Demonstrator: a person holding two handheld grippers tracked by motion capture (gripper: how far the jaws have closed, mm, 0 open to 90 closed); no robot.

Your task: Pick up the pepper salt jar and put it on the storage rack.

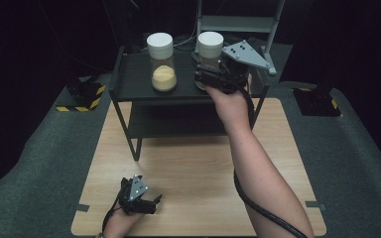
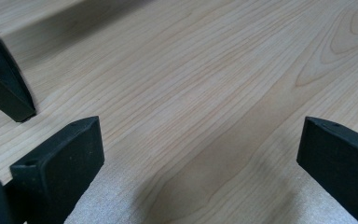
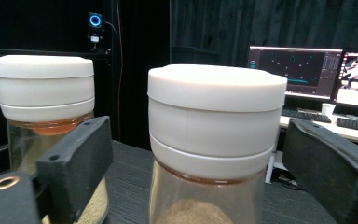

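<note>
Right gripper (image 1: 209, 74): black body, grey three-cornered plate with dark dots behind the fingers, thick black ribbed cable trailing. Left gripper (image 1: 149, 204): same build, smaller. Fingers (image 3: 77, 161): matte black blocks, screw holes. Forearms unsleeved.

I see a second white-lidded jar of yellow grains (image 1: 162, 62) near the left edge of the black shelf (image 1: 134, 79), monitors (image 3: 294, 70) glowing behind.

Upright white-lidded jar (image 3: 213, 140) on shelf (image 1: 134, 79)

Probably a lab: monitors (image 3: 294, 70), black curtains (image 3: 261, 23).
</note>
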